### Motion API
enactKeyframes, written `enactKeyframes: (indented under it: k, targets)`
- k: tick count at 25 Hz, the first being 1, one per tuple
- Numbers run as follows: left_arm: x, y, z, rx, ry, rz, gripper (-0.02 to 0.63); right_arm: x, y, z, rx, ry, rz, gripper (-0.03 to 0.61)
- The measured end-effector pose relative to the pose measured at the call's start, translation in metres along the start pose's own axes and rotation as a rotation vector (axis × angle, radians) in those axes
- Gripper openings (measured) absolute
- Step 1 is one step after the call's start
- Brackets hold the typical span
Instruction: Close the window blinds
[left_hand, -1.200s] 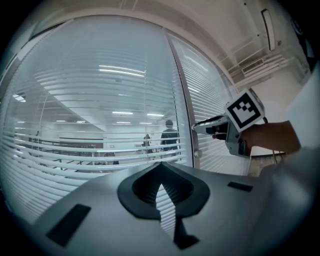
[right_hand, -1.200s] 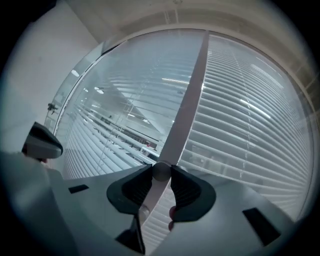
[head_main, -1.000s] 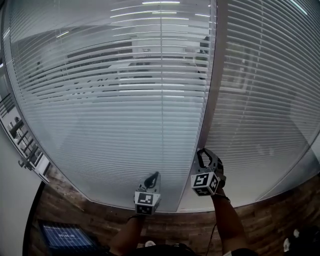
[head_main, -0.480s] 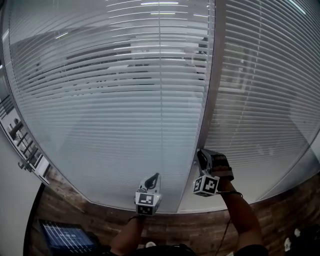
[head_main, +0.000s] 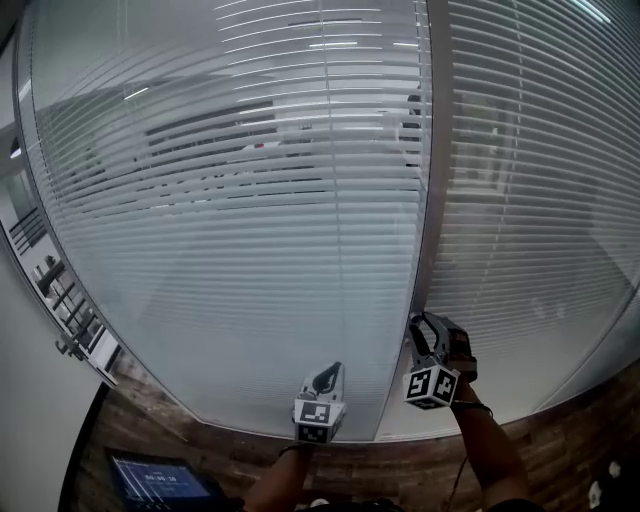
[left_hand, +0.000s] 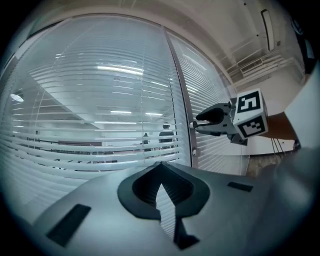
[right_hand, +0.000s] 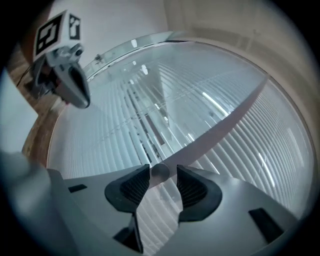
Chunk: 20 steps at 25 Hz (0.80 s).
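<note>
Grey post divides the blinds; screen lies on wooden floor.

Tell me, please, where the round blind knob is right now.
Right gripper view, low centre: the round knob sits on the grey frame post between the two blinds, between the right gripper's jaws, which have just been opening.

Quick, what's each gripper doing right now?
Left gripper: closed, nothing in it.
Right gripper: open; its jaws have just been opening, with the blinds' round knob between them, not clamped.
</note>
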<state>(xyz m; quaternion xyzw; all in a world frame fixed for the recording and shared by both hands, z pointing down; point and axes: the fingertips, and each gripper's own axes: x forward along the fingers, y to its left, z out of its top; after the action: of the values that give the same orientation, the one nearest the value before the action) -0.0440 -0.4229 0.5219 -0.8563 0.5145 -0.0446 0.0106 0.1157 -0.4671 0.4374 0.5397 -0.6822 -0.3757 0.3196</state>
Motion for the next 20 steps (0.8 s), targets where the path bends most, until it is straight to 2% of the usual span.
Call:
enactKeyframes:
  k: [4, 6, 7, 14, 17, 20]
  targets:
    - [0.001, 0.002, 0.001, 0.002, 0.001, 0.009, 0.000, 0.000, -0.007, -0.003, 0.513, -0.031, 0.001, 0.153]
    - [0.001, 0.002, 0.003, 0.006, 0.001, 0.007, 0.000, 0.001, -0.012, -0.005, 0.691, -0.021, -0.013, 0.153]
    - [0.001, 0.001, 0.004, 0.009, -0.001, 0.004, 0.000, 0.000, -0.016, -0.005, 0.745, -0.008, -0.022, 0.152]
    - [-0.003, 0.007, 0.001, 0.019, 0.003, 0.010, 0.000, 0.010, -0.009, -0.016, 0.914, -0.026, 0.005, 0.126]
    - [-0.003, 0.007, -0.003, 0.022, 0.014, 0.006, 0.000, 0.008, -0.010, -0.016, 0.928, -0.029, -0.011, 0.124]
    - [-0.007, 0.007, -0.002, 0.015, 0.011, 0.013, 0.000, 0.009, -0.007, -0.013, 0.893, -0.028, -0.012, 0.123]
